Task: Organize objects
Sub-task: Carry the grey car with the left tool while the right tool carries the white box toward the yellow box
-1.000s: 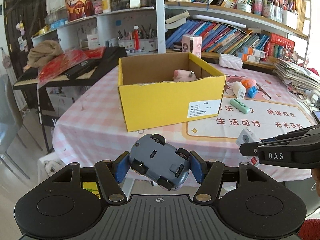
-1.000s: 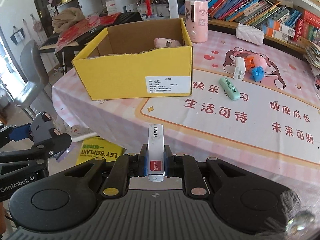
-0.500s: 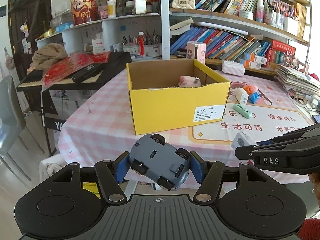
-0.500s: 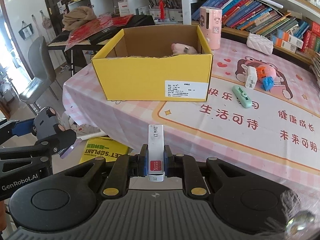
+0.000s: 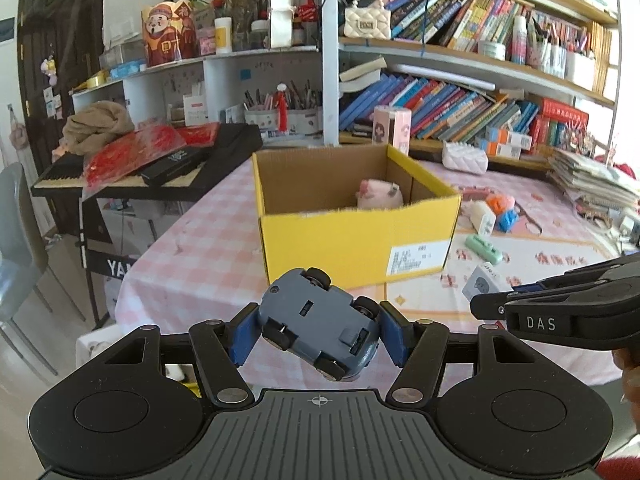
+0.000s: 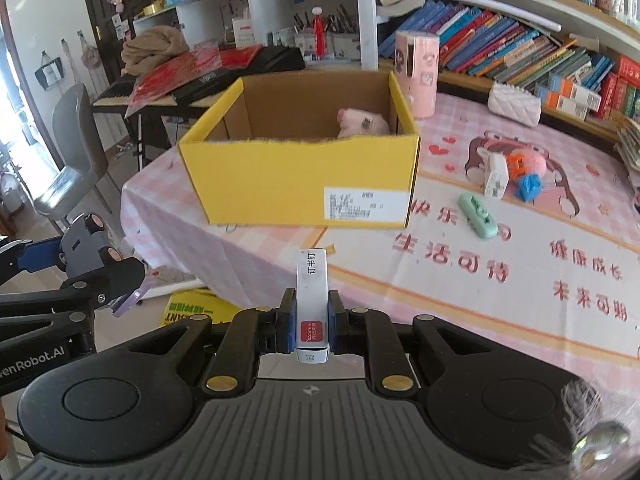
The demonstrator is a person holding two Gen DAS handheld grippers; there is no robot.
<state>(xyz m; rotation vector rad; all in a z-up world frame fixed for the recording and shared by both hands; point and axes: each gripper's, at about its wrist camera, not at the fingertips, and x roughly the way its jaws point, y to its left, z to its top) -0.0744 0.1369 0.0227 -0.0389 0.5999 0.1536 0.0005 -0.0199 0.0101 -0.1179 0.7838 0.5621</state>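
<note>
My left gripper (image 5: pixel 316 330) is shut on a grey-blue toy car (image 5: pixel 318 322), held underside up, short of the table's near edge. My right gripper (image 6: pixel 312 326) is shut on a small white staple box (image 6: pixel 312 300) with a red label. An open yellow cardboard box (image 5: pixel 356 232) stands on the pink checked table (image 5: pixel 192 248); a pink plush toy (image 5: pixel 378 194) lies inside it. The box (image 6: pixel 304 176) and plush (image 6: pixel 362 122) also show in the right wrist view. The left gripper with the car (image 6: pixel 86 246) shows at the left there.
A green stapler (image 6: pixel 478 216), a white item (image 6: pixel 496 176), blue and orange toys (image 6: pixel 530 186), a pink canister (image 6: pixel 416 72) and a white quilted pouch (image 6: pixel 514 104) lie on the table. A keyboard (image 5: pixel 120 172) and grey chair (image 6: pixel 72 160) stand left. Bookshelves run behind.
Both grippers have risen and drawn back slightly from the table while keeping their objects; the yellow box now appears lower and its inside shows more.
</note>
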